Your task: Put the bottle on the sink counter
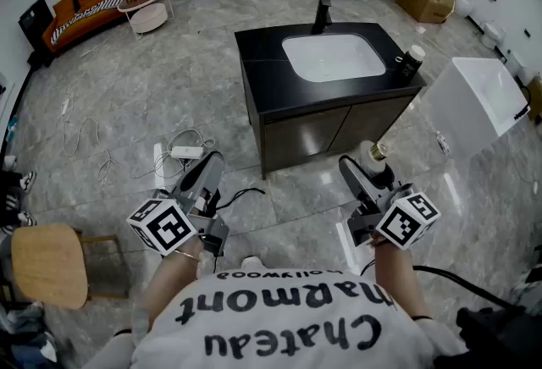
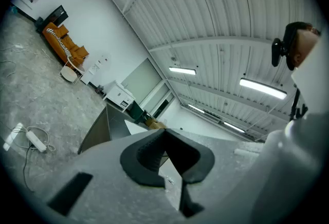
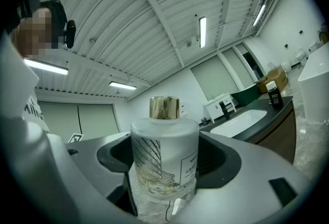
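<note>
The right gripper (image 1: 369,166) is clamped on a frosted bottle (image 3: 164,152) with a gold cap, upright between the jaws. The bottle's base is cut off by the gripper body, and its label print is too small to read. From the head view little more than the cap shows past the jaws. It is held on the near side of the black sink counter (image 1: 339,95), by the right front corner (not over the top). The left gripper (image 2: 165,152) is pinched together at the tips, empty, at the near left.
</note>
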The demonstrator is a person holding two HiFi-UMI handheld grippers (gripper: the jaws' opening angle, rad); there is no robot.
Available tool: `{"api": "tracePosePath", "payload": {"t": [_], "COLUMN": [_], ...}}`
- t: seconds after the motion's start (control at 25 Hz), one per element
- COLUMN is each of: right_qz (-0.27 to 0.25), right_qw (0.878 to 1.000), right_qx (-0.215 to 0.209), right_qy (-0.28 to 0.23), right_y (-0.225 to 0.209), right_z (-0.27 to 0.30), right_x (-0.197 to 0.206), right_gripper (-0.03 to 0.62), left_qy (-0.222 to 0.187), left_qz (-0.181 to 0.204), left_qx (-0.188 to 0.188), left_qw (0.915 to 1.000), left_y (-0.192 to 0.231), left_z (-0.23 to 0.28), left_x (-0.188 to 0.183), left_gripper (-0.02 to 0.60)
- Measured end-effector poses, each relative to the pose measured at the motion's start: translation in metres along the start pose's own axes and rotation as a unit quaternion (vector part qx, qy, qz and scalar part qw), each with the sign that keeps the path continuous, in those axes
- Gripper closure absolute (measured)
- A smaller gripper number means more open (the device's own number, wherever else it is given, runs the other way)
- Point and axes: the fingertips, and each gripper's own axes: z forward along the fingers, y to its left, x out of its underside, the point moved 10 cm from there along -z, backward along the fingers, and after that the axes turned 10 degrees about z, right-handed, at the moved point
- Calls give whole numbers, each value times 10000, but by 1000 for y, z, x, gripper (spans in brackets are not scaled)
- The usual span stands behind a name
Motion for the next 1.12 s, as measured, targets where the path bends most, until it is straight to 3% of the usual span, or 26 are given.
{"api": "tracePosePath", "payload": {"t": [0.4,1.12], "right_qz": [-44,3], "right_qw": [9999,9996], "right_qx": [-107,-46], "right_qy": [14,-293], "right_y": [-4,12], "right_z": [6,75], "right_x": [-1,13], "right_gripper": [252,252], "left_qy": [-47,-136], "left_qz": [32,312], "left_qx": [-36,-187], "left_qw": [10000,9992], "left_y": [1,69], "left_z": [0,-22], "left_x": [2,-30], "left_gripper": [566,566]}}
